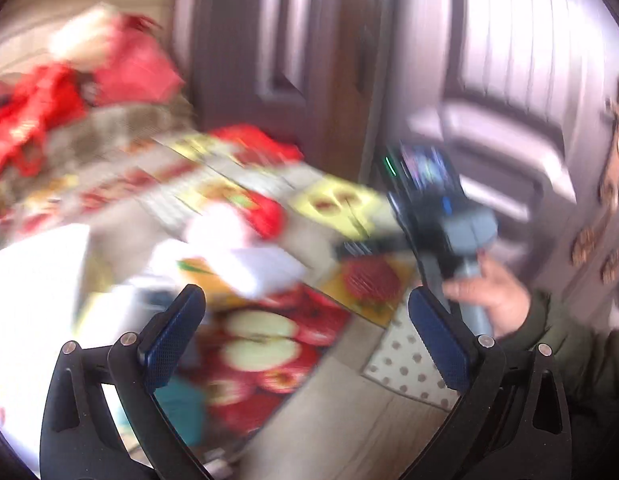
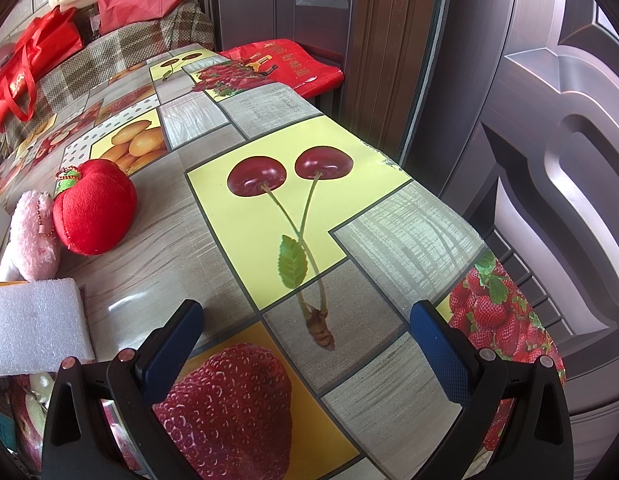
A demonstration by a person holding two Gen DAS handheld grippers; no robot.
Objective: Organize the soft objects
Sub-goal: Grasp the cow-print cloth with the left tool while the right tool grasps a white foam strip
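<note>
Your soft things sit together at the left side of the bench [image 2: 409, 220]: a red plush apple [image 2: 94, 210] with a green leaf and bead chain on top, a pink plush toy [image 2: 31, 236] touching its left side, and a white foam block [image 2: 33, 326] just in front of the pink toy, nearer to you. All three rest on the fruit-printed cloth [image 2: 265, 216] that covers the bench, on a grey wood-look panel beside the yellow cherry panel.

Your right hand-held gripper [image 2: 305, 344] is released, its blue-padded fingers spread wide with nothing between them, above the strawberry and cherry-stem panels. The foam block lies just left of its left finger; the apple and pink toy are farther off to the left.

Your left hand-held gripper [image 1: 305, 332] is also released and empty, fingers wide apart. Its view is heavily blurred, so the soft things show only as red, pink and white smears on the cloth. In that view your right hand [image 1: 489, 292], in a dark green sleeve, grips the grey handle of the other tool.

At the far end of the bench lie red bags [image 2: 33, 60] on a checked cloth [image 2: 109, 60], and a dark panelled door [image 2: 549, 160] stands to the right.
</note>
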